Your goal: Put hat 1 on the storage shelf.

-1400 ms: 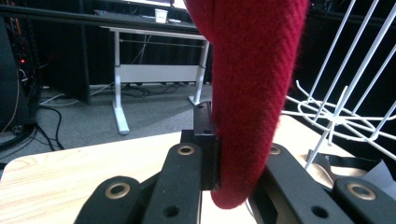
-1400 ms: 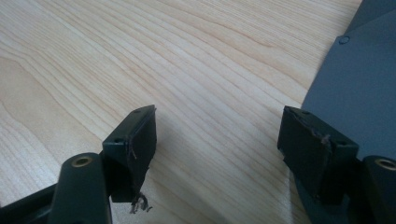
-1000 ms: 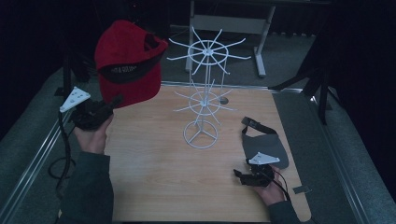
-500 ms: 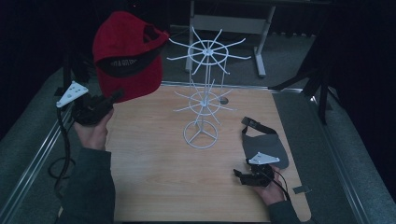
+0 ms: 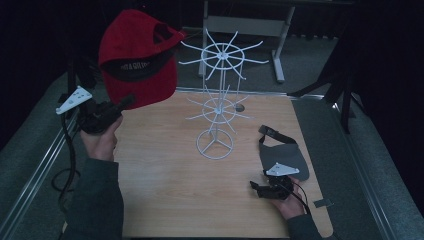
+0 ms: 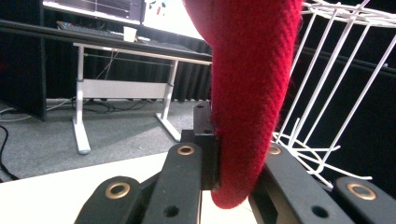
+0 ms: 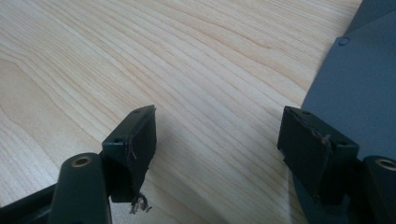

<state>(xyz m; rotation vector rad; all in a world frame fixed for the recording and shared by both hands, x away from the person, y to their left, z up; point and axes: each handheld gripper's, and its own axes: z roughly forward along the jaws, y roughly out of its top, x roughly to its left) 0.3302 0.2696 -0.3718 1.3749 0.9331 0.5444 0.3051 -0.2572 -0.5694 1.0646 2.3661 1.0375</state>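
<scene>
A red cap (image 5: 137, 57) hangs in the air at the upper left, level with the top ring of a white wire rack (image 5: 218, 100). My left gripper (image 5: 125, 101) is shut on the cap's lower edge; in the left gripper view the red fabric (image 6: 247, 93) is pinched between the jaws, with the rack's wires (image 6: 327, 88) to the right. My right gripper (image 5: 254, 185) rests low on the wooden table (image 5: 170, 195) near the front right, open. In the right gripper view its jaws (image 7: 217, 140) stand apart over bare wood, beside a grey cap (image 7: 355, 84).
The grey cap (image 5: 282, 152) lies flat on the table right of the rack's round base. A metal rail (image 5: 35, 175) runs along the table's left side. A desk frame (image 5: 250, 25) stands behind the table. Cables (image 5: 67, 150) trail from the left gripper.
My left gripper has lifted the red cap higher and slightly right, toward the rack's top ring. The right gripper has stayed put.
</scene>
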